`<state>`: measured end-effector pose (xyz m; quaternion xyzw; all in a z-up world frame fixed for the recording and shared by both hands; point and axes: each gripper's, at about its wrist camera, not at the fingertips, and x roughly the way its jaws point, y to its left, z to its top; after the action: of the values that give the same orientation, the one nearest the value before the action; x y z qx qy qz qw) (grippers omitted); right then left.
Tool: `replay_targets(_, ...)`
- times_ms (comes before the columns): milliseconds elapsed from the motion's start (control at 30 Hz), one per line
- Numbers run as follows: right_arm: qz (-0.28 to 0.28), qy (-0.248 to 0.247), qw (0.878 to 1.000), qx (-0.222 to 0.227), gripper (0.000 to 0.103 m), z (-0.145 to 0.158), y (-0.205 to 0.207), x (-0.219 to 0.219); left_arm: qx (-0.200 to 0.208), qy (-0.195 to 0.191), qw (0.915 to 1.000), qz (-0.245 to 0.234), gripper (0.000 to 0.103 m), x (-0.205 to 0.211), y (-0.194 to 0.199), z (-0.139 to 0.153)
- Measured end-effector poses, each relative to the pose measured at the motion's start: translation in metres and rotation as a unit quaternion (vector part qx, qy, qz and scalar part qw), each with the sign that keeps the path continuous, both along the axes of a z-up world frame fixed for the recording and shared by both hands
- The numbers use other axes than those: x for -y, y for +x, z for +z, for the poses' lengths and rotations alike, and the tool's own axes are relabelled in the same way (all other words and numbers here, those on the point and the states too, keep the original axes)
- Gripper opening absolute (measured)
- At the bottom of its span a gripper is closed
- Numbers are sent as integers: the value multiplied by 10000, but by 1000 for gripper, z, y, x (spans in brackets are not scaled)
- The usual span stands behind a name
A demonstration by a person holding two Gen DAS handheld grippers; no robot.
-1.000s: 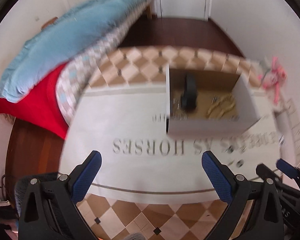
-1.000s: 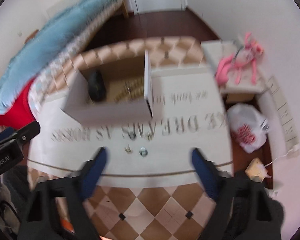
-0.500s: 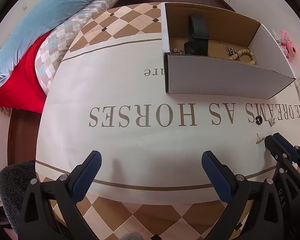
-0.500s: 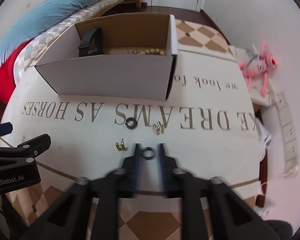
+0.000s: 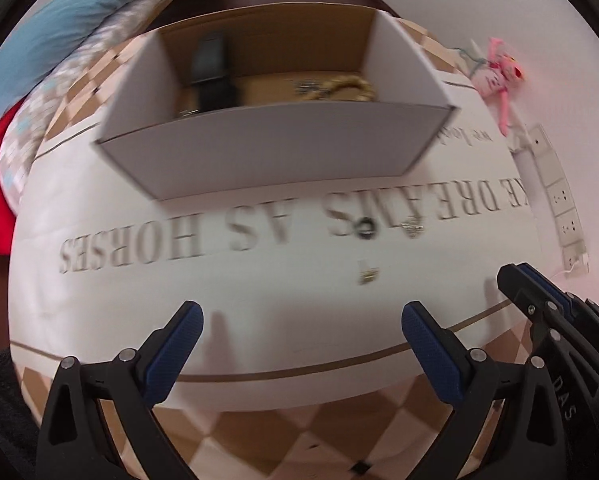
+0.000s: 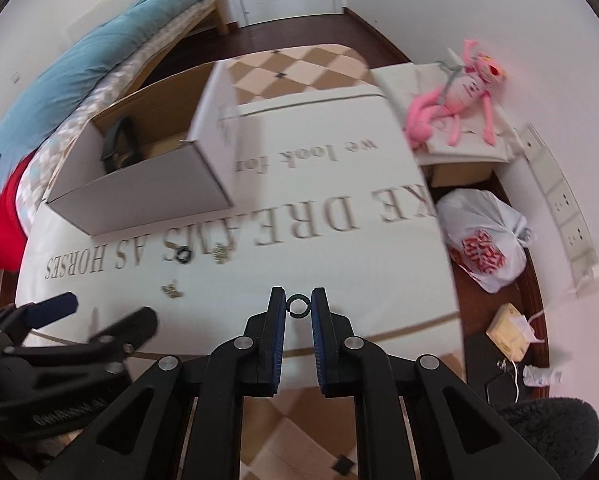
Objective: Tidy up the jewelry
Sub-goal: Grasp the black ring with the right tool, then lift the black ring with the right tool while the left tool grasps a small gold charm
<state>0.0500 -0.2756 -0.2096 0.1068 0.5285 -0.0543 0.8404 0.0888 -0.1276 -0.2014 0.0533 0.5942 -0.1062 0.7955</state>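
Two handheld grippers worked over a white cloth (image 6: 379, 264) printed with large grey lettering, spread across a checked tan and cream surface. The right gripper (image 6: 298, 307) had its jaws drawn nearly together around a small dark ring (image 6: 298, 306), which sat pinched between the blue-padded tips just above the cloth. The left gripper (image 5: 301, 322) hung low over the near edge of the cloth with its jaws spread wide and nothing between them.

Three more small pieces lay loose on the lettering: a dark ring (image 6: 184, 255), a pale metallic charm (image 6: 220, 254) just beside it, and a small gold-coloured piece (image 6: 171, 289) nearer the grippers. All were blurred, so finer detail could not be told.

Behind them stood an open white cardboard box (image 5: 275, 152) with a brown interior. Inside it, a black strap-like item (image 5: 211, 72) stood at the left, and a gold-coloured beaded loop (image 5: 349, 86) lay on the floor of the box toward the right.

Off the cloth to the right, a pink plush toy (image 6: 455, 96) lay on a pale stand, and a white plastic bag (image 6: 485, 240) with red print sat on the dark floor. A blue duvet (image 6: 95, 64) lay on a bed at the left
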Motion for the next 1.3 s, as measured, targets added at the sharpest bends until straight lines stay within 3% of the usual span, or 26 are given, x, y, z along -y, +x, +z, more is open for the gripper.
replay_targets(133,-187,76,9998,-26,13,-3,-6,15,121,71,9998,-136,91,21,1,-5)
replay_targets(200,-229,88,9997,-19,13,-4,-7,17,182,143,9995,-205,75,28,1,-8)
replay_targets(433,-281,111,9995,-3,14,-4,-6,19,413,151,9982,-396,41,33,8,-9)
replay_targets(600,-298,143,9995,-3,14,-6,-7,16,465,114,9975,-519,6,37,6,-8)
replay_targets(900,-272,235,9992,201,14,11,-8,13,380,-42,9980,-494,6,20,-9,0)
replay_targets(1100,-101,642,9966,501,14,46,3,1,585,-365,9968,-392,6,-8,-7,53)
replay_targets(1300,415,1009,9918,670,14,78,57,-25,510,-785,9956,63,6,-57,45,102)
